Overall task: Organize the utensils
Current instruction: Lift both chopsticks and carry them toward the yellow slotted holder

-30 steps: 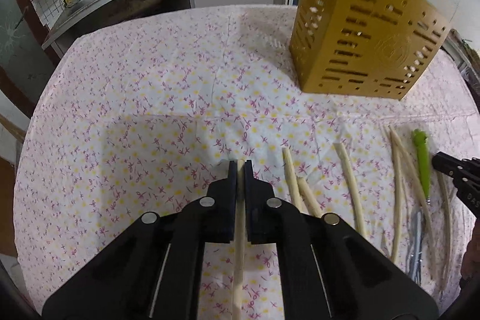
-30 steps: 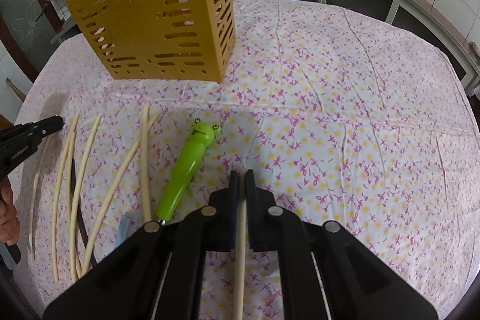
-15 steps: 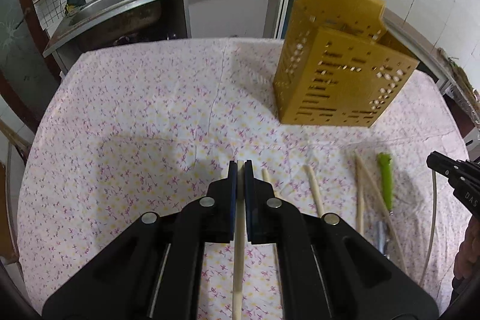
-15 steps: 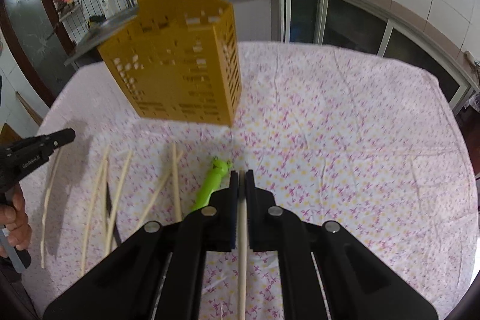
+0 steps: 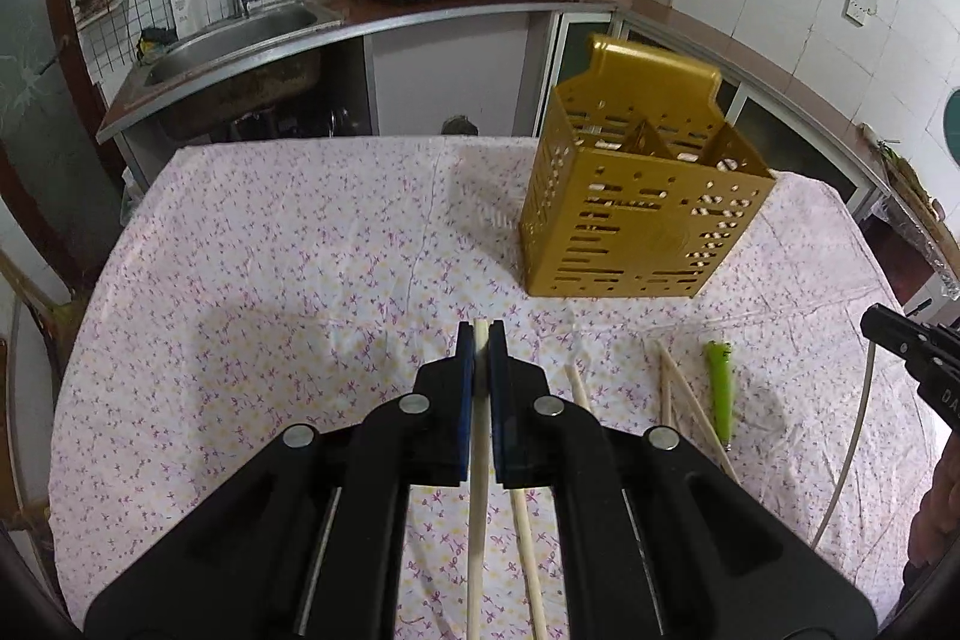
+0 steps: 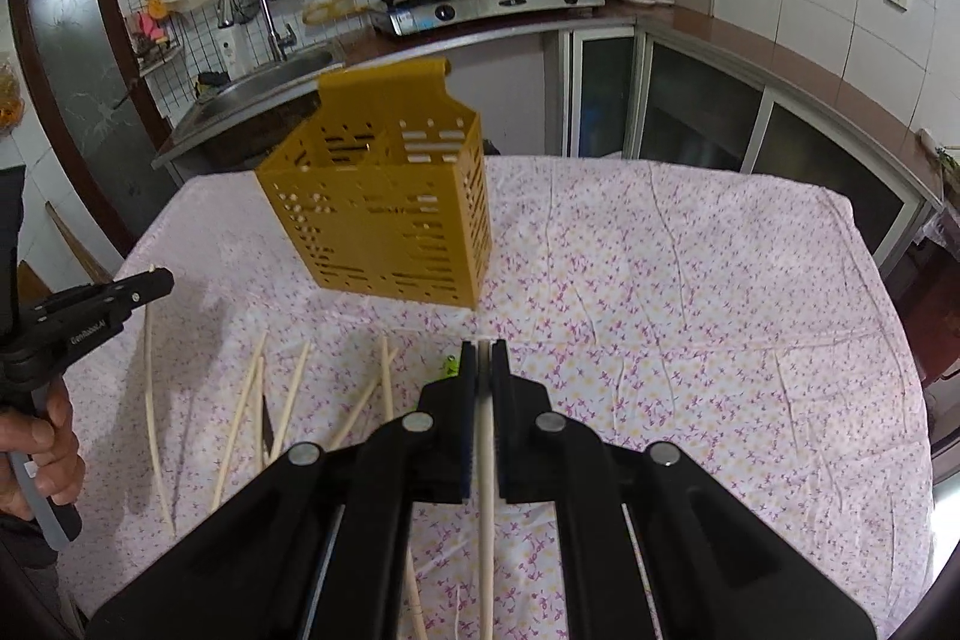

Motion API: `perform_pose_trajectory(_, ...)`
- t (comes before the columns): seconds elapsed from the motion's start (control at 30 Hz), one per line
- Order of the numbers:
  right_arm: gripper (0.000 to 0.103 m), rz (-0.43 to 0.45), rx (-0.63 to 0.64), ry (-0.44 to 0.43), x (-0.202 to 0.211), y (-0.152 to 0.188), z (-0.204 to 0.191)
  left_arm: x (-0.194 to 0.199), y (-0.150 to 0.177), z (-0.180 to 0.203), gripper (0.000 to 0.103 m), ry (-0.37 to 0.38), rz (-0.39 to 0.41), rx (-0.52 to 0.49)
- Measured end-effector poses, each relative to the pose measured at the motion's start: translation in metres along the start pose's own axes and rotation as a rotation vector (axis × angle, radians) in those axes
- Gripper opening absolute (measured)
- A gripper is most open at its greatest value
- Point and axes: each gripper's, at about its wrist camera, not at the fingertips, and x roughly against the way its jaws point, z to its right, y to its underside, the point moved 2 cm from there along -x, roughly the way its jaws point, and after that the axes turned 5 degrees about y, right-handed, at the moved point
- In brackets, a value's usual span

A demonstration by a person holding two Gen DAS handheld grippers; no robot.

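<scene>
Left tool (image 5: 480,340): we find it pressed together on one chopstick (image 5: 477,490), gripped near its upper end, the tip just showing past the fingers and the long shaft running back beneath the tool.

Right tool (image 6: 482,355): likewise pinching a second chopstick (image 6: 487,490), the same way round, tip flush with the fingertips.

Holder (image 5: 636,214): gold slotted plastic, standing upright on the table (image 5: 270,280), ahead and to the right of the left tool, ahead and to the left of the right tool. We see a divider inside making separate compartments; both look unfilled from here, though we cannot see the bottom.

Loose stock, on the cloth below and between the two tools: several more chopsticks (image 6: 288,400) scattered at mixed angles, a green frog-headed utensil (image 5: 720,388), and what looks like a dark slim blade (image 6: 267,430) among them, too thin for us to name.

Step in hand, as we judge it: carry both sticks to the holder and drop them in. To do it well we would:
- raise each tool above the rim before moving forward, since the shafts hang long behind and could sweep the loose stock;
- tip each stick near vertical over one compartment, the same one for both;
- bring the tools in one after the other, as the opening is narrow for two at once;
- release only once the lower end is inside the walls, so nothing knocks the light holder over.
</scene>
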Motion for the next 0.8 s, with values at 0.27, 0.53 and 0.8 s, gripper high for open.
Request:
perform_pose_trajectory(0.27,0.005,0.093,0.014,0.008,0.042,-0.011,-0.003,0.041,-0.01,0.013,0.003,-0.011,0.093,-0.034)
perform_pose_trajectory(0.53,0.005,0.17,0.017,0.012,0.074,-0.022,-0.004,0.074,-0.02,0.028,0.003,-0.029,0.192,-0.063)
perform_pose_trajectory(0.8,0.005,0.232,0.033,0.019,0.096,-0.045,-0.007,0.1,-0.04,0.033,0.003,-0.001,0.256,-0.053)
